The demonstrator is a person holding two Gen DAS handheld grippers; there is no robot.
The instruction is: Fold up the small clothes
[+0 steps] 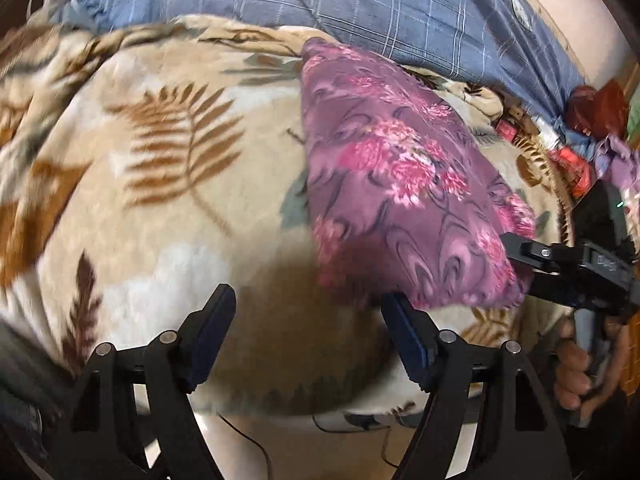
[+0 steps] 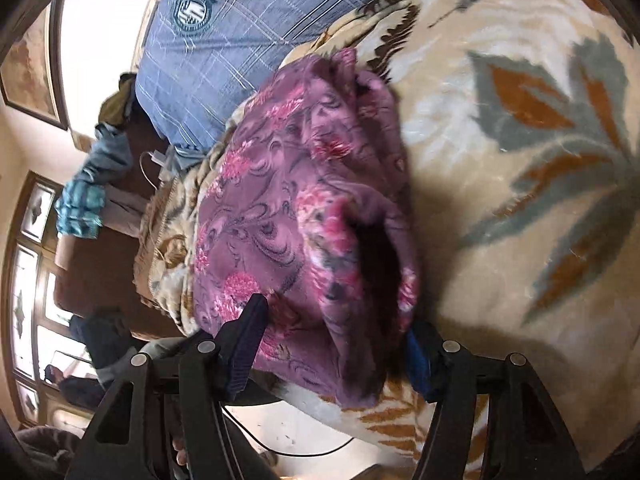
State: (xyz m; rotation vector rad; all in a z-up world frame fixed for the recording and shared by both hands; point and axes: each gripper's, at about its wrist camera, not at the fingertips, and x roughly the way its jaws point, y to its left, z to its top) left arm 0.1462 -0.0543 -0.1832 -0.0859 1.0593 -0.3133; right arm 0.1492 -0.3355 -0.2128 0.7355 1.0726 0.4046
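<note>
A purple garment with pink flowers (image 1: 400,184) lies folded on the beige leaf-print blanket (image 1: 168,208), near the bed's front edge. My left gripper (image 1: 308,300) hangs open over bare blanket just left of the garment, with nothing between its fingers. My right gripper (image 1: 524,268) sits at the garment's near right corner, a hand holding it. In the right wrist view the garment (image 2: 296,216) bulges between the wide-apart fingers of the right gripper (image 2: 336,320). The left finger (image 2: 250,328) lies beside the cloth and the cloth half hides the right one. No pad visibly presses on it.
A blue plaid quilt (image 1: 360,4) lies behind the blanket. Small clutter (image 1: 576,128) crowds the bed's right side. Clothes (image 2: 88,192) lie heaped on brown furniture beside a glazed wooden door (image 2: 28,264). A cable (image 1: 248,444) runs over the pale floor below the bed's edge.
</note>
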